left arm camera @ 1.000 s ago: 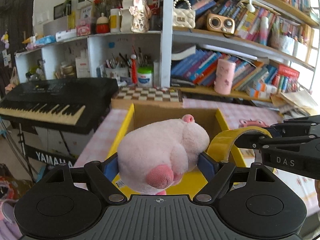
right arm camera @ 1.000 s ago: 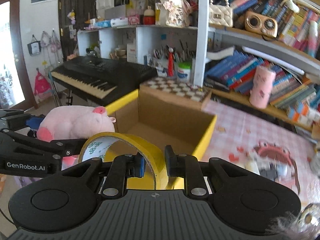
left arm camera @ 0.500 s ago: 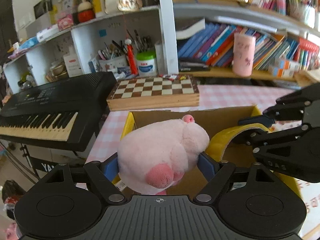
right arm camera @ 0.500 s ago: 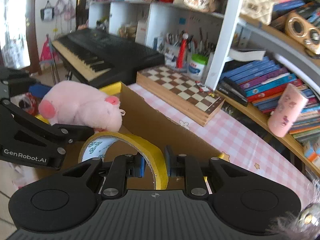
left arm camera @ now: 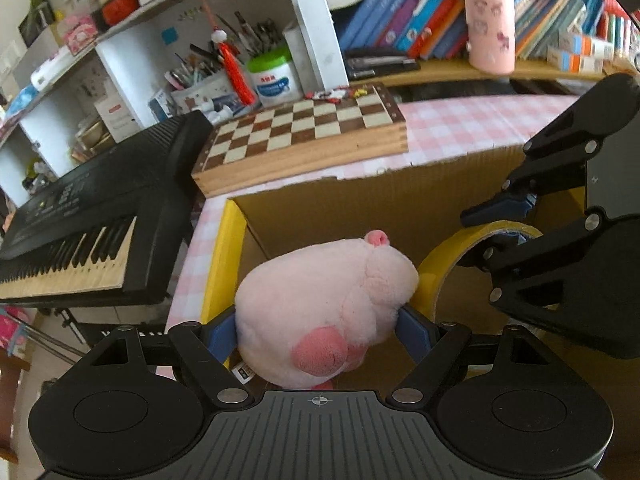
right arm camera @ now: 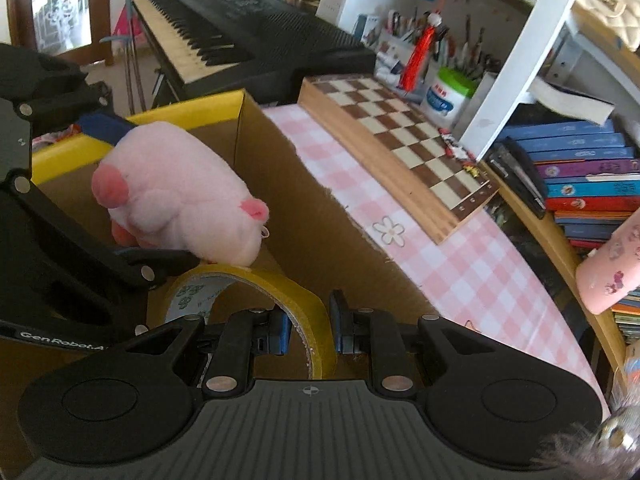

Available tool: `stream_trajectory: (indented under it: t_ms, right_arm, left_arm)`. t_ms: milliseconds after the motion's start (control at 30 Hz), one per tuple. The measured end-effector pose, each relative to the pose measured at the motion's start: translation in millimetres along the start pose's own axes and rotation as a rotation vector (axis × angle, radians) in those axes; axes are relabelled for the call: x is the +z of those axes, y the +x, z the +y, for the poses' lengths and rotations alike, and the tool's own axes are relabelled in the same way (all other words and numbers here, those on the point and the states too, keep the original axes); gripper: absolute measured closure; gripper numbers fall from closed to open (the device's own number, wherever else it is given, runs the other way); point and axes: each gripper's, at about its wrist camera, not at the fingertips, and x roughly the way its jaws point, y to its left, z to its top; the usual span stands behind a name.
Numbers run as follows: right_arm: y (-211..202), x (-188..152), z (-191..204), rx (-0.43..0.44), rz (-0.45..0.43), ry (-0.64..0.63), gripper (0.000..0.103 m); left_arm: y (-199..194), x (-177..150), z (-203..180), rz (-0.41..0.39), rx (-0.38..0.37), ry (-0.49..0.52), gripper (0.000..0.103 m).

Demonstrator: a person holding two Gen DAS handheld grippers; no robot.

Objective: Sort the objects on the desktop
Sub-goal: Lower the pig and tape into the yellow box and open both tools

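My left gripper is shut on a pink plush pig and holds it over the open cardboard box with yellow-taped rims. My right gripper is shut on the band of a yellow tape roll, also held over the box, just right of the pig. The pig and the left gripper's black arm show at the left of the right wrist view. The tape roll and the right gripper show at the right of the left wrist view.
A wooden chessboard lies on the pink checked tablecloth behind the box. A black keyboard stands to the left. Shelves hold books, a pen holder, a white jar and a pink cup.
Both grippers have moved forward and down over the box, each with its object still held. The box opening now lies right under them and the chessboard looks closer.
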Motion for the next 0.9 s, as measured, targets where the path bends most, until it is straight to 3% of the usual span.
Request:
stream_trajectory:
  t_ms: [333,567,900]
  right_arm:
    - [13,-3,1,0.036,0.058,-0.006,0.085]
    - [16,-2,-5,0.042,0.076,0.065,0.084]
    - [2,-3,-8,0.023,0.008,0.128,0.053]
  left_arm:
    - [7,0,-5,0.044,-0.002,0.049,0.017]
    - [8,4,-5,0.046,-0.013,0.051,0.014]
    - [-14,1,-17,-0.026,0.025,0.106,0.004]
